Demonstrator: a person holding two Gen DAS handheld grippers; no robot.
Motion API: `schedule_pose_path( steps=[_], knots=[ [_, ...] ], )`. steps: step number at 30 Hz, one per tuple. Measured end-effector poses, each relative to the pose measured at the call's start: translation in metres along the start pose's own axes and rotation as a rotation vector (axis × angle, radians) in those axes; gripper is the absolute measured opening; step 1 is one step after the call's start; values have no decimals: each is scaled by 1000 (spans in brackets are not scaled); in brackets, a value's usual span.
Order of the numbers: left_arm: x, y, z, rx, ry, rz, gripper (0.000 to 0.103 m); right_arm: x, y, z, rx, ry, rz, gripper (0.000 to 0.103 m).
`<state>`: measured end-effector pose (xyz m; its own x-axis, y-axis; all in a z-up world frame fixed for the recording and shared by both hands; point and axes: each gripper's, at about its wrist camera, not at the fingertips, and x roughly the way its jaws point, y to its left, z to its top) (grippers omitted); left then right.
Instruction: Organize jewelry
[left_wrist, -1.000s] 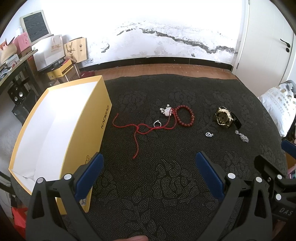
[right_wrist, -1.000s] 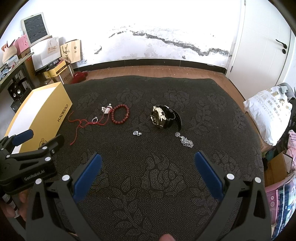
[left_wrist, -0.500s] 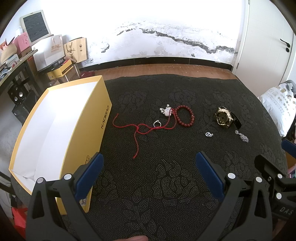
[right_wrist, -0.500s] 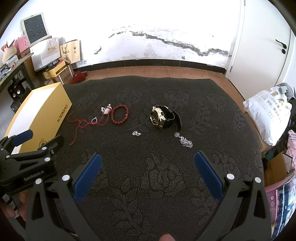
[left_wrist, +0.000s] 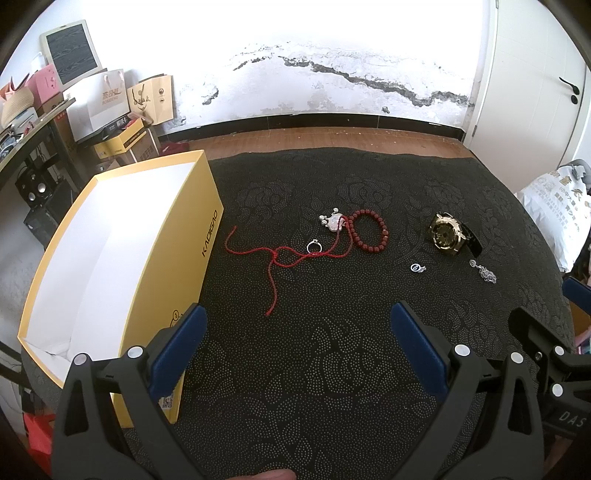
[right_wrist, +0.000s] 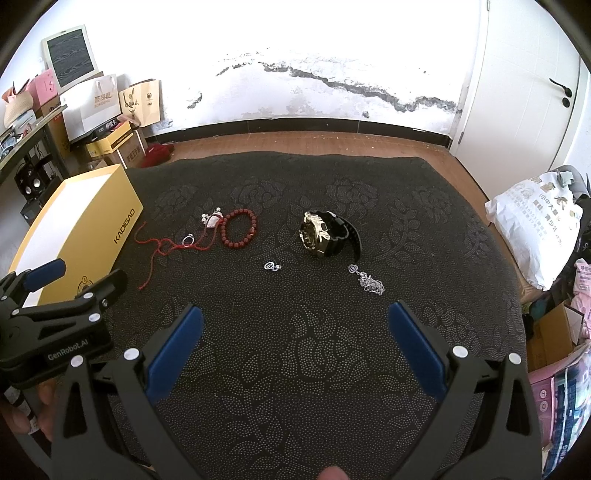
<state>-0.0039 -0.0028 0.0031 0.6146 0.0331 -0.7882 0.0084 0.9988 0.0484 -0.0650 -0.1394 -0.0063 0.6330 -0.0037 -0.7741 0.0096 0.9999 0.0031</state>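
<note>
Left wrist view. The left tongs (left_wrist: 295, 339) stand wide apart and empty above the dark patterned desk (left_wrist: 295, 387). The red cord (left_wrist: 280, 258) loops over the ring (left_wrist: 314, 246) and touches the pendant (left_wrist: 334, 222) and the red bead bracelet (left_wrist: 369, 232); a grasp on the cord would likely drag these neighbours along (a probable tangle). All lie ahead of the fingertips, well apart from them. The yellow box (left_wrist: 192, 266), open and apparently empty, stands to the left, just beside the left blue pad.

Right wrist view. The right tongs (right_wrist: 295, 332) are likewise spread and hold nothing. The watch (right_wrist: 323, 234), the small charm (right_wrist: 271, 266) and the silver chain (right_wrist: 367, 282) lie ahead; the chain is nearest, toward the right finger. The charm and chain are thin and flat, so the pads may slip or pinch the cloth instead.
</note>
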Motion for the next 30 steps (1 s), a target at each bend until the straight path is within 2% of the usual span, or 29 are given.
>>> schedule_pose_path(
  steps=[20,30],
  knots=[
    [6,1,1,-1,13,2,97,2,0,1,4,2,-1,97],
    [22,-8,6,8,24,16,97,5,-9,5,20,4,-7,97]
  ],
)
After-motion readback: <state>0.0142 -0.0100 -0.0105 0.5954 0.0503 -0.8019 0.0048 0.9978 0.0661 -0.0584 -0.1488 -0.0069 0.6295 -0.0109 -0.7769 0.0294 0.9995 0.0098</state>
